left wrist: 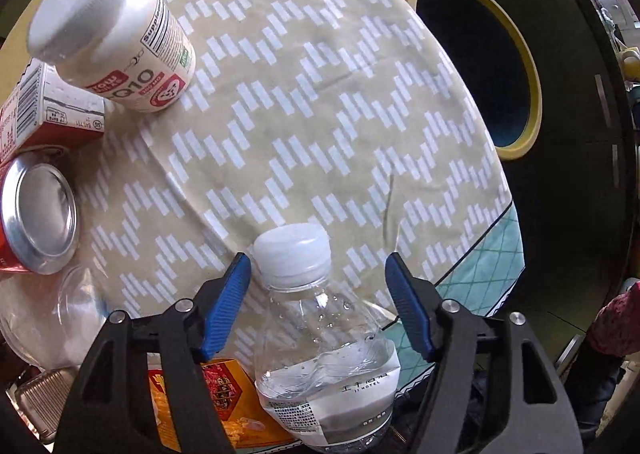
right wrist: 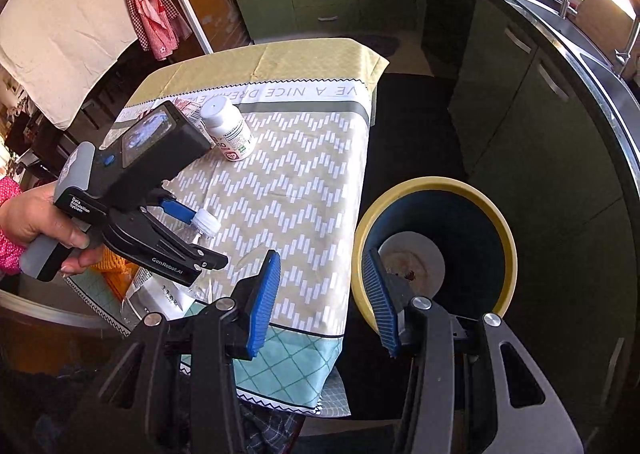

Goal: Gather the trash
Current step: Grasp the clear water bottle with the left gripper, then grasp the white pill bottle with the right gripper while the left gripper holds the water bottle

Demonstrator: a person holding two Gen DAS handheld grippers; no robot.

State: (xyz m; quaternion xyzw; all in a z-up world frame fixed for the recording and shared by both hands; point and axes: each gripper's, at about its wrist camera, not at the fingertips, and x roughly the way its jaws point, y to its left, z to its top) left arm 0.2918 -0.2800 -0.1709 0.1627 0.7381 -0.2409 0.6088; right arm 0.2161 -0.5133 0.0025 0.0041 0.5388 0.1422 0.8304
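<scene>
The clear plastic water bottle (left wrist: 320,338) lies on the patterned tablecloth (left wrist: 320,114), its white cap between the left gripper (left wrist: 318,306)'s blue pads, which stand apart; whether one pad brushes the bottle's neck is hard to tell. Beyond the bottle stand a white supplement bottle (left wrist: 116,34), a red carton (left wrist: 44,110) and a can (left wrist: 36,214). The right gripper (right wrist: 324,302) hangs with jaws apart and nothing between them, above the yellow-rimmed trash bin (right wrist: 432,190) beside the table.
</scene>
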